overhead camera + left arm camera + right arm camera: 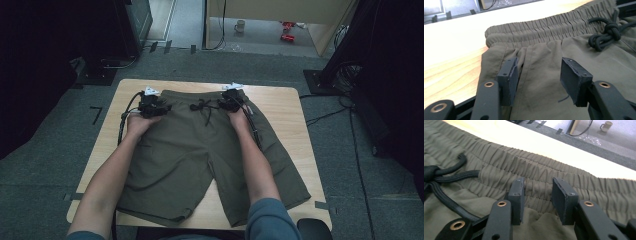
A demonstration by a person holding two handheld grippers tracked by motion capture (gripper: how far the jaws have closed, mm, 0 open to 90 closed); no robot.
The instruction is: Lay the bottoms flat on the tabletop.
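Olive-green shorts [200, 150] lie flat on the wooden table [285, 107], waistband at the far side and legs toward the person. A black drawstring [202, 106] is knotted at the middle of the waistband. My left gripper [150, 105] rests at the waistband's left end; its jaws [539, 66] stand apart over the fabric just below the elastic waistband [536, 30], gripping nothing. My right gripper [231, 100] sits right of the drawstring [439, 175]. Its jaws [537, 186] are apart over the gathered waistband [524, 167], and no cloth is pinched between the pads.
Bare wood runs along the table's far edge [454, 40] and on both sides of the shorts. On the floor beyond are a white mug [240, 26], red objects [287, 30] and cables [330, 115]. Dark equipment stands at both far corners.
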